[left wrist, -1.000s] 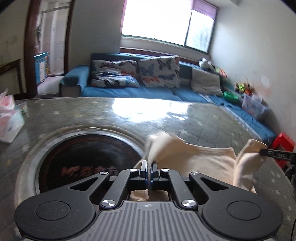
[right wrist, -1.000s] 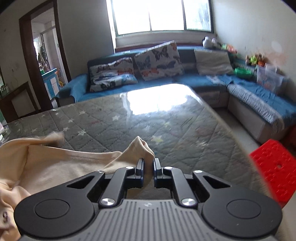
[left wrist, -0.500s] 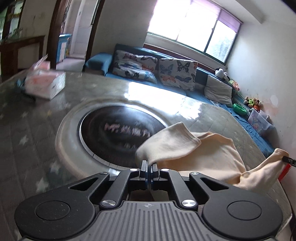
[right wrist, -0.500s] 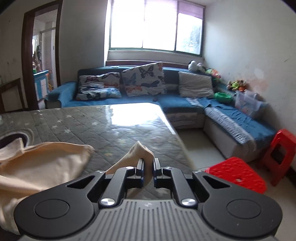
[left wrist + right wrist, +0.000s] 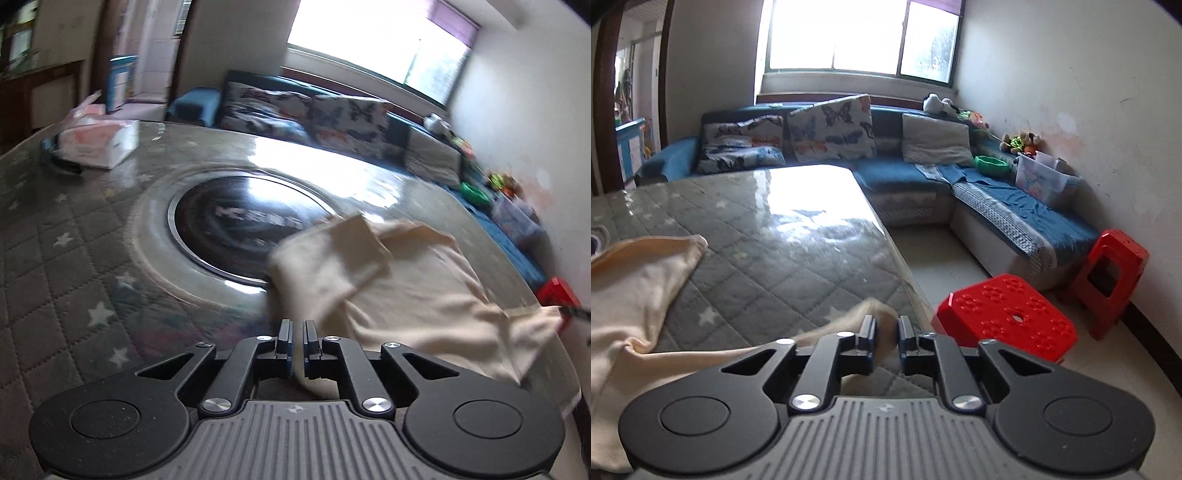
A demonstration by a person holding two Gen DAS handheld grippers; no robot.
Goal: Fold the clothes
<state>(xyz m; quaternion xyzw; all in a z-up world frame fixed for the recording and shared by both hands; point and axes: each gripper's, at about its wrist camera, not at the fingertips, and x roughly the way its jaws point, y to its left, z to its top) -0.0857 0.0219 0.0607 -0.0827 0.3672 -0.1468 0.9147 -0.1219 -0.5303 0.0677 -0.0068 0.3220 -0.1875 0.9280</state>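
Observation:
A cream garment (image 5: pixel 406 280) lies spread over the quilted grey table (image 5: pixel 74 240), one flap folded back near the round dark inset (image 5: pixel 229 229). My left gripper (image 5: pixel 297 326) holds the garment's near edge; its jaws are just starting to part, with cloth still pinched in the narrow gap. In the right wrist view the garment (image 5: pixel 635 280) stretches left across the table (image 5: pixel 768 251). My right gripper (image 5: pixel 886 325) is near the table's right edge. Its jaws are opening, and a cloth corner sits loosely between them.
A white and pink tissue pack (image 5: pixel 98 142) lies at the table's far left. Beyond the table's right edge stand a low red stool (image 5: pixel 1008 314) and a taller one (image 5: pixel 1112 266). A blue corner sofa (image 5: pixel 905 177) with cushions runs along the back and right walls.
Both grippers moved apart, pulling the garment flatter across the table. The right jaws went from shut on the corner to visibly parted. The left jaws show a thin gap.

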